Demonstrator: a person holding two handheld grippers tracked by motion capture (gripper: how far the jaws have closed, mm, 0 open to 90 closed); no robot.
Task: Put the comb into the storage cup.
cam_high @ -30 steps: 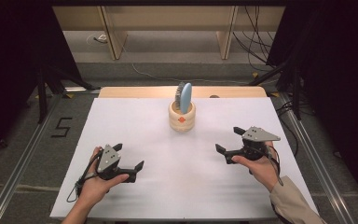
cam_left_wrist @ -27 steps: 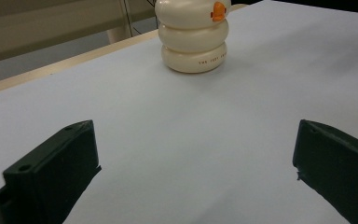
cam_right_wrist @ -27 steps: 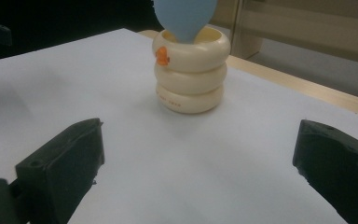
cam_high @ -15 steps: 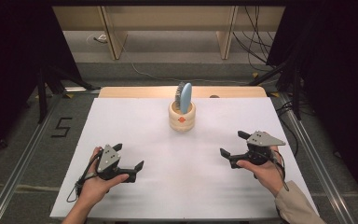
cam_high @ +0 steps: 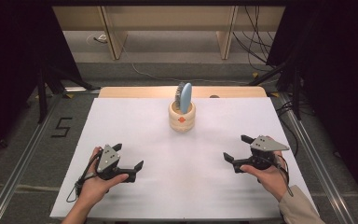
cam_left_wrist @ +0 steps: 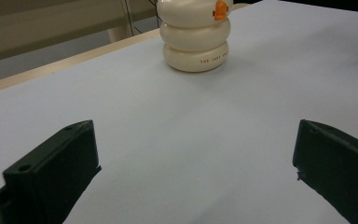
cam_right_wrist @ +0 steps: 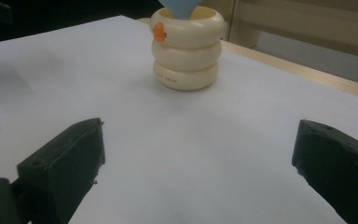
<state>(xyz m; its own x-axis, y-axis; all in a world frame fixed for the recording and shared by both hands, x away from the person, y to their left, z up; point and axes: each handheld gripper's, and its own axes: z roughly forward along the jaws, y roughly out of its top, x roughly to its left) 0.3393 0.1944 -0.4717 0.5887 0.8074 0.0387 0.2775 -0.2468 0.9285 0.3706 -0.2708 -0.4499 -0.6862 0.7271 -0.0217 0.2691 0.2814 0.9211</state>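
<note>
On table centre | cream ribbed cup (cam_high: 182,117) | blue brush (cam_high: 184,96) upright inside

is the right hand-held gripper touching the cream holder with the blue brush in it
Apart. The high view shows bare white table between the right hand-held gripper and the cream holder; the right gripper view shows the same gap ahead of its open jaws.

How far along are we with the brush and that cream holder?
Nothing looks done yet: the blue brush stands in the cream ringed holder at the table's far side. Both the left gripper and right gripper are open, empty and near the front edge. Reaching and grasping remain.
</note>
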